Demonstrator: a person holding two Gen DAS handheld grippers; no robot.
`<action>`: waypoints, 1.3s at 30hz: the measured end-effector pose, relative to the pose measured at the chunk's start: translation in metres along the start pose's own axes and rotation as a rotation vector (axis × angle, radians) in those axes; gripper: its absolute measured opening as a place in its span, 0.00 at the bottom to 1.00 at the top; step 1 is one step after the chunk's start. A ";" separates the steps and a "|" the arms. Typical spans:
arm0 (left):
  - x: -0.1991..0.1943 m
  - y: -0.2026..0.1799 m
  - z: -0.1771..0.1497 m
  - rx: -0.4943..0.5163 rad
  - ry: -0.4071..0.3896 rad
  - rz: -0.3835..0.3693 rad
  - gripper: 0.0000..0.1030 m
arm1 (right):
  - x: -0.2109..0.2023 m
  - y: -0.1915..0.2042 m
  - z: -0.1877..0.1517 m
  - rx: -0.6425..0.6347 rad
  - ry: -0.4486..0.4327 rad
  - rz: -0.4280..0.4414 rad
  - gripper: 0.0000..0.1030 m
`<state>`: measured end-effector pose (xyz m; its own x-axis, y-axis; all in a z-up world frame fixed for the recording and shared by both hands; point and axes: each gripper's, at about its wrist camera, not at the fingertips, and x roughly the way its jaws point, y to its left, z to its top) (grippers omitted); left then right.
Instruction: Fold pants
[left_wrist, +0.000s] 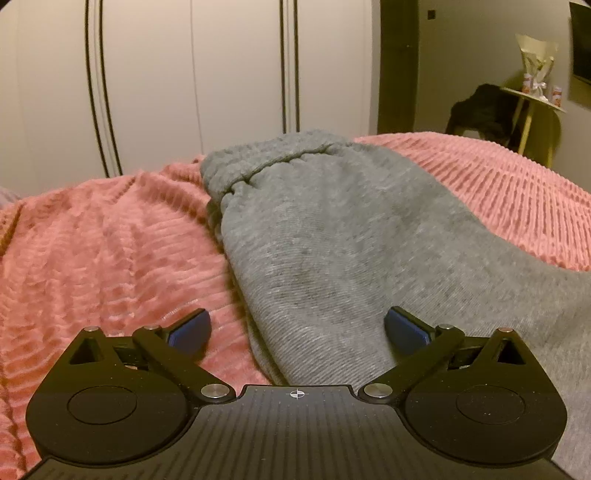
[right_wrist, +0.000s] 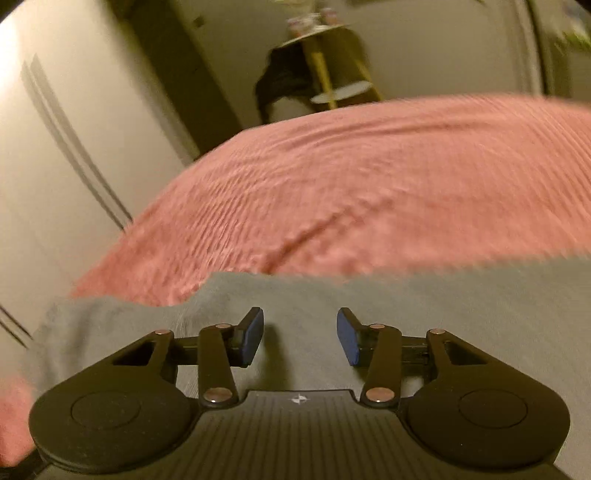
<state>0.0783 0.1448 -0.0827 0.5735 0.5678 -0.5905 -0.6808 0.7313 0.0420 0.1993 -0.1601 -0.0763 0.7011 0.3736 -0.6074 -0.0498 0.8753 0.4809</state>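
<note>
Grey sweatpants (left_wrist: 332, 236) lie on a pink ribbed bedspread (left_wrist: 103, 251). In the left wrist view a leg runs away from me, its elastic cuff (left_wrist: 266, 166) at the far end. My left gripper (left_wrist: 297, 330) is open wide and empty, low over the leg's left edge, one blue pad over the bedspread and one over the cloth. In the right wrist view the grey cloth (right_wrist: 406, 314) fills the foreground, its far edge against the bedspread (right_wrist: 369, 184). My right gripper (right_wrist: 300, 336) is open and empty just above the cloth. This view is blurred.
White wardrobe doors (left_wrist: 184, 81) stand behind the bed. A small yellow side table (left_wrist: 532, 99) with small items and a dark garment (left_wrist: 480, 107) beside it stands at the back right; the table also shows in the right wrist view (right_wrist: 325, 55).
</note>
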 end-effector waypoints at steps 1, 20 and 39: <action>-0.002 -0.002 0.001 0.011 -0.009 0.005 1.00 | -0.023 -0.021 -0.006 0.043 -0.016 -0.014 0.40; -0.061 -0.080 -0.022 0.289 0.109 -0.526 1.00 | -0.354 -0.315 -0.125 0.805 -0.494 -0.391 0.53; -0.119 -0.132 -0.065 0.431 0.144 -0.702 1.00 | -0.326 -0.359 -0.093 0.750 -0.538 -0.254 0.47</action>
<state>0.0701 -0.0434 -0.0701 0.7154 -0.1058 -0.6907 0.0633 0.9942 -0.0867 -0.0774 -0.5678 -0.1095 0.8706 -0.1547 -0.4670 0.4861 0.4166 0.7682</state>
